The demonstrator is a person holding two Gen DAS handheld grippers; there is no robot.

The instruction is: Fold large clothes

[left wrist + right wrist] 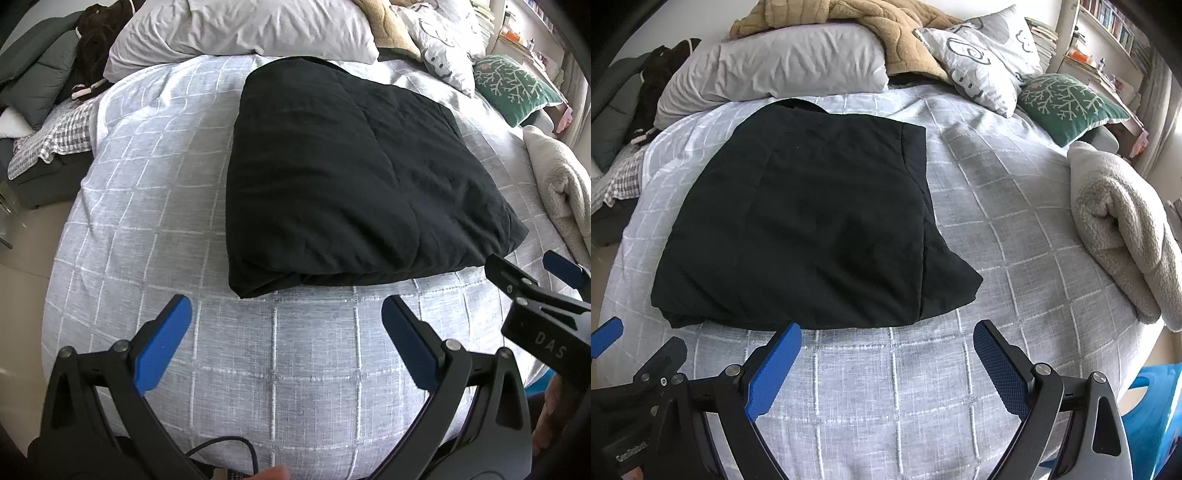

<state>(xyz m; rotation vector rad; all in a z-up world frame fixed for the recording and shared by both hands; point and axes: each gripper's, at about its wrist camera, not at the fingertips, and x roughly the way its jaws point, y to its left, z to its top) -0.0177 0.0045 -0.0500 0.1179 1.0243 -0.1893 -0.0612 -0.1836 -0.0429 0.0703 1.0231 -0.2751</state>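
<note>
Blue fingers (775, 369) just short of folded black garment (805, 229)

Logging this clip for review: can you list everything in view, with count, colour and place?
folded garment: 1, black, centre of bed
bedspread: 1, grey with white grid, covering bed
pillow: 1, pale grey, head of bed
patterned pillow: 1, grey-white, head right
cushion: 1, green, right edge
fleece blanket: 1, cream, folded, right edge
plush blanket: 1, tan, over pillows
left gripper: open, empty, near garment's front edge
right gripper: open, empty, near garment's front edge
</note>
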